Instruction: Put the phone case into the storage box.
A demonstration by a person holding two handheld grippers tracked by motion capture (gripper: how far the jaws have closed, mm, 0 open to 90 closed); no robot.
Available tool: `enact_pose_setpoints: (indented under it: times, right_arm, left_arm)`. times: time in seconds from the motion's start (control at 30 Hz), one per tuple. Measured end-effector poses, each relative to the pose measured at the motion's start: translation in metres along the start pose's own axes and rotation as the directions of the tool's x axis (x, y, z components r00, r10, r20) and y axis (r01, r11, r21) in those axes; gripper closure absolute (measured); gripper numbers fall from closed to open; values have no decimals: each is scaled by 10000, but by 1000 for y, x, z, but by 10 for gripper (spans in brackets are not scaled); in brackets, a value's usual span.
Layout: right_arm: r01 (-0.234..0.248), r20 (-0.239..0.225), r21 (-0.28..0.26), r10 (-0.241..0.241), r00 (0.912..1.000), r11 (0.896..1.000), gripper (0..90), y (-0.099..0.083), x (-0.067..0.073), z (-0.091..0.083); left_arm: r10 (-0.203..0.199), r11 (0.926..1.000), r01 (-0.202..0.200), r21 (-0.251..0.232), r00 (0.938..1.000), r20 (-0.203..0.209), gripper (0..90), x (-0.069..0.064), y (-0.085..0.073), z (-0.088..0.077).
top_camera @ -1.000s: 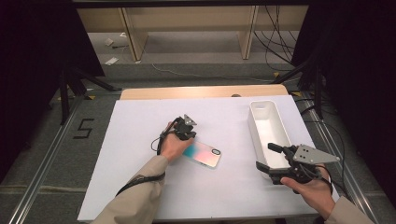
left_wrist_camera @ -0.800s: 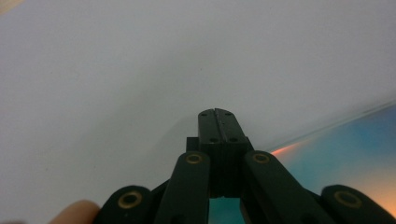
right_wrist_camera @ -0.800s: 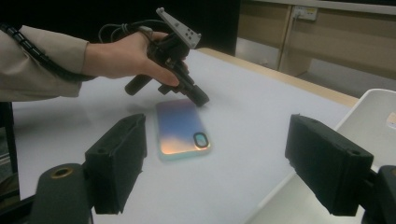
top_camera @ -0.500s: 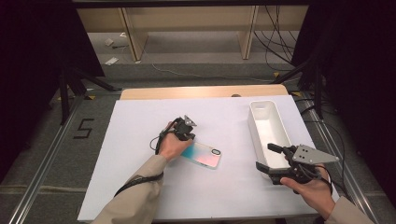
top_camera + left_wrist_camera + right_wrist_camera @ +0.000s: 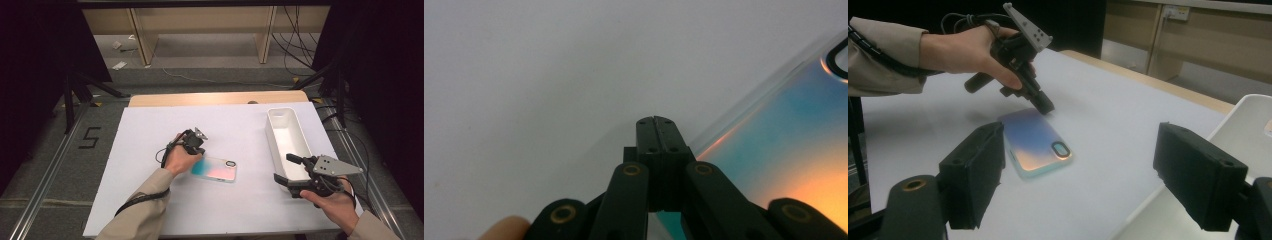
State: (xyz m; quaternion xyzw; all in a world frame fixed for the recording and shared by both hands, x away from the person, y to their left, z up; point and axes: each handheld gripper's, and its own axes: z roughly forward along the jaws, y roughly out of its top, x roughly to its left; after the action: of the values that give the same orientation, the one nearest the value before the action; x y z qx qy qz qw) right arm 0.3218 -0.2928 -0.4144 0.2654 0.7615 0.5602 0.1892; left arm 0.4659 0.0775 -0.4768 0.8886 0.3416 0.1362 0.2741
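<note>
On the white surface (image 5: 150, 200), left of centre, an iridescent phone case (image 5: 216, 170) lies flat with its camera cutout (image 5: 230, 163) toward the person's right, its back shading from teal through blue to pink and orange. The left gripper (image 5: 196, 150) comes down at the case's left end, its fingers pressed together with nothing between them. In the left gripper view the joined fingertips (image 5: 657, 131) sit just beside the clear edge of the phone case (image 5: 784, 150), over the bare white surface (image 5: 549, 75); whether they touch the case cannot be told. The right gripper view shows that left gripper (image 5: 1044, 104) tilted steeply downward, tip at the far end of the phone case (image 5: 1035, 142), held in the person's left hand (image 5: 968, 50) with a beige sleeve (image 5: 883, 55) behind it. Well apart, at the right front of the surface, the right gripper (image 5: 285, 170) rests in the person's right hand (image 5: 332, 200), fingers spread and holding nothing, pointing left toward the case. Its black fingers (image 5: 973, 175) frame the phone case in its own view. A long white tray (image 5: 277, 137) stands lengthwise just beside that gripper, near the surface's right edge. Beyond the white sheet a strip of wooden tabletop (image 5: 215, 98) shows, and a "5" (image 5: 90, 137) is marked on the grey floor to the left.
</note>
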Motion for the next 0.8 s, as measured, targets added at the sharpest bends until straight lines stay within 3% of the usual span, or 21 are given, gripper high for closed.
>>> enact_pose_setpoints:
  times: [0.37,0.8]
  right_arm:
    - [36,-8,10,-36,10000,10000,217,0,0,1]
    - [80,-1,14,-80,10000,10000,217,1,1,2]
  left_arm:
    - [331,9984,-354,452,9983,488,897,-11,-13,-14]
    - [813,9934,-867,747,9940,736,897,-28,-33,-32]
